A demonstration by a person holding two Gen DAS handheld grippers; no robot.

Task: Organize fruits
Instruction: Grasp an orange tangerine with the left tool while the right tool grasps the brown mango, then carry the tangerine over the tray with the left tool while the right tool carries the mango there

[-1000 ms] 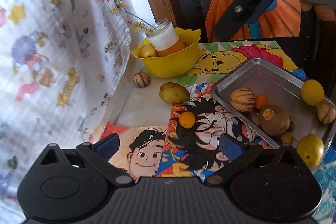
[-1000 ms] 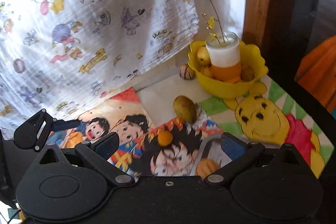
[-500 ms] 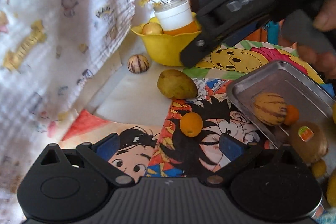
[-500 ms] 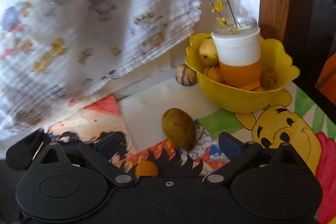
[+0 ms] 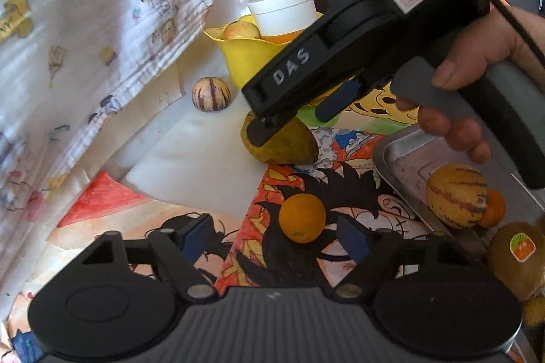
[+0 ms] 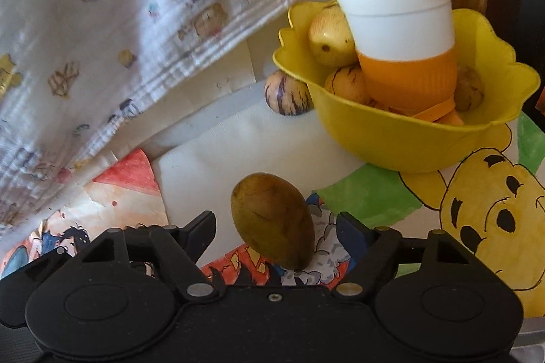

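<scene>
Cartoon-print cloth [image 6: 112,32], flower jar [image 6: 405,32], cartoon drawings [image 5: 190,226]

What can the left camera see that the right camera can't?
Only the left wrist view shows the small orange between the left gripper fingers, the metal tray with a striped melon and a kiwi, and the person's hand holding the right gripper from outside.

Only the right wrist view looks down into the bowl, at a striped fruit beside the cup and a brownish one behind it.

Both show the greenish mango, the yellow bowl, the white and orange cup and the striped fruit on the table.
</scene>
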